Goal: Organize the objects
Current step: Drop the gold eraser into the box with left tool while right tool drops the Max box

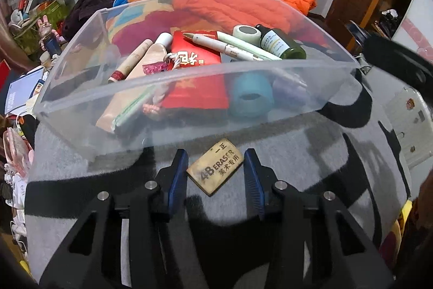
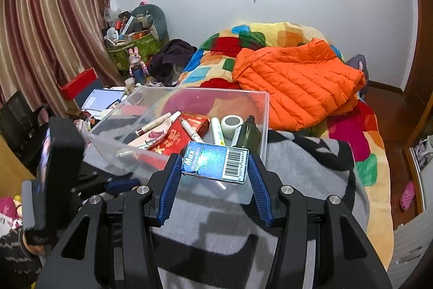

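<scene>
Bedroom scene, seen from 2 handheld grippers over a grey and black blanket [image 1: 297,153]. Straight ahead, a clear plastic bin [image 1: 189,88] already holding pens, a red packet, a roll of tape and a dark green bottle [image 1: 281,44].

Left gripper [image 1: 215,169]: spread wide, blue pads on either side of a tan eraser [image 1: 215,167] printed "4B ERASER", lying flat on the blanket just in front of the bin's near wall. Left pad close to the eraser's corner, right pad a little apart; not yet pinched.

Right gripper [image 2: 215,167]: pinching a small blue box [image 2: 215,163] with a barcode and the word "Max", held up near the bin's front edge, not yet inside.

Possible trouble: eraser sitting at an angle to the pads, so closing could catch only its corners and twist it out or push it along the soft blanket. Blue box gripped by its ends and tilted; likely to drop on the blanket if let go before clearing the bin's rim. Both grippers working close together at one wall, so a bump between them or against the light bin could shift it.

Hard to make out: contents low in the bin, blurred through the plastic. Right gripper's exact contact with the box partly hidden by the pads. Left gripper's body only a dark shape at the left of the right-hand view.
</scene>
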The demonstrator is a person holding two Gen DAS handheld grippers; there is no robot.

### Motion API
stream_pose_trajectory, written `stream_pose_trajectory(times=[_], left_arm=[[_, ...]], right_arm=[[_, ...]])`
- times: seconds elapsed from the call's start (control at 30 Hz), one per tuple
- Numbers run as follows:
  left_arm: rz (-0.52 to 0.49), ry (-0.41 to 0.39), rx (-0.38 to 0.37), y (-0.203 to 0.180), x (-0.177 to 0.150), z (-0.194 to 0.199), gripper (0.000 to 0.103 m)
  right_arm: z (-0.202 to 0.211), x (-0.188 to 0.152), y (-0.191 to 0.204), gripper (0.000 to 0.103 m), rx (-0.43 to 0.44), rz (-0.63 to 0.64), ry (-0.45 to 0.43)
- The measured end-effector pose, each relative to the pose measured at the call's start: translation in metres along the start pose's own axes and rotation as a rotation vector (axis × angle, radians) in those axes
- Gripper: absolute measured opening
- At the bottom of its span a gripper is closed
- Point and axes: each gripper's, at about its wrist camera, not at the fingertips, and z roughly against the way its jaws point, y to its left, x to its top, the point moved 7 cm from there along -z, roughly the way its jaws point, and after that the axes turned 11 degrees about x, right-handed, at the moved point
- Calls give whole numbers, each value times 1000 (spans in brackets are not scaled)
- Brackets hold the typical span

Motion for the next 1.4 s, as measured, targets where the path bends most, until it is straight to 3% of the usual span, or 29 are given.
stream_pose_trajectory(times=[0.23,0.67,1.07,1.4], left_arm=[[12,-61,-50,7,-4,29,43],[110,-199,-57,38,44,72,43],[162,-133,-47,54,61,30,43],[128,-154,-62,51,59,39,43]], right_arm=[[-9,15,-1,46,-9,7,-4],[-43,26,3,46,3,-12,37],[-77,12,6,47,-31,42,117],[-65,15,11,57,-25,50,110]])
